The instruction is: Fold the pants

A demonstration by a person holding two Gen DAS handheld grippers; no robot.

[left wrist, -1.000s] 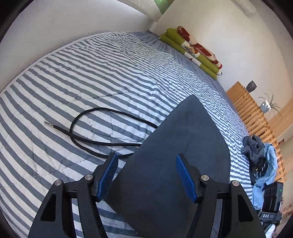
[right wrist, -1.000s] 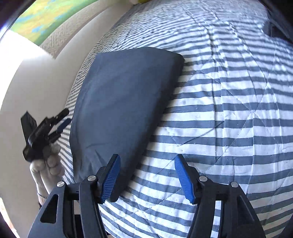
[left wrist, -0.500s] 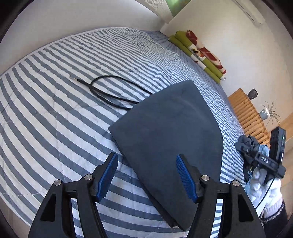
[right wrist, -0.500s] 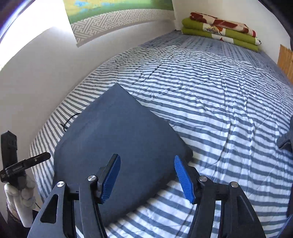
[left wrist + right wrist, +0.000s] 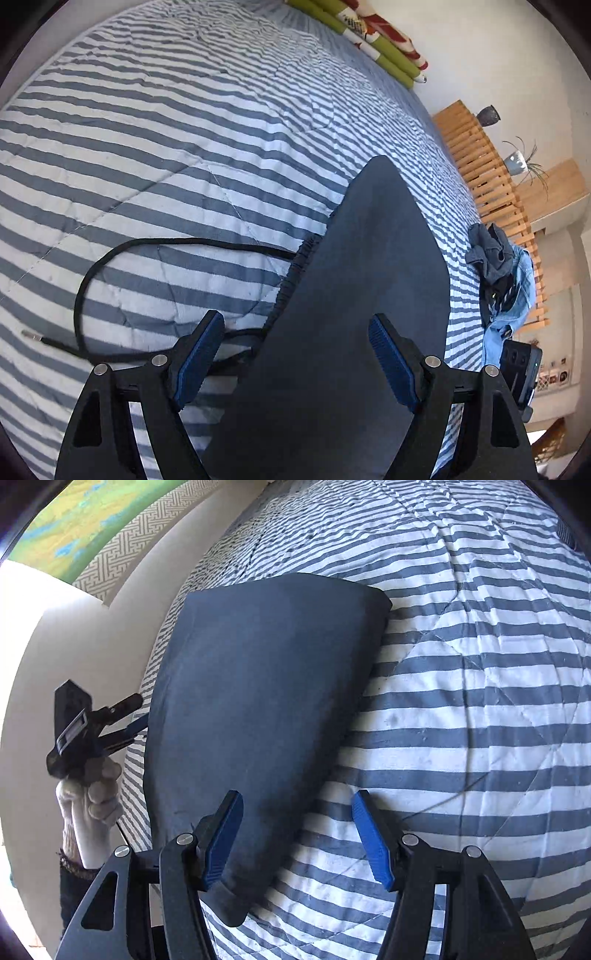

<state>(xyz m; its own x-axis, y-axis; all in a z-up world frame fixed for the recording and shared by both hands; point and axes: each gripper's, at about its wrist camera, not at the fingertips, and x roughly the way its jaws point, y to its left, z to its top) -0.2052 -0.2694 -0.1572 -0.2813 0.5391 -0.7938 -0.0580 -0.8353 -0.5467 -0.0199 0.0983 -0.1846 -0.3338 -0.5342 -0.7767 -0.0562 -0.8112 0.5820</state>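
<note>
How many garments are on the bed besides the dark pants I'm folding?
2 that I can make out: a grey garment bunched at the bed's far edge, and a light blue denim piece right under it. That pile may hide more.

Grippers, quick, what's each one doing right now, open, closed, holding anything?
Left gripper: open, jaws just widened, over the dark pants, pads not pressing them.
Right gripper: open, holding nothing, over the pants' edge and the striped quilt.

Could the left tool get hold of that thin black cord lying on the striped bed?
Probably yes. The thin black cord lies bare on the striped quilt just left of the left tool, whose jaws have just been opening and hold nothing. Only the dark folded pants cover its far end.
</note>
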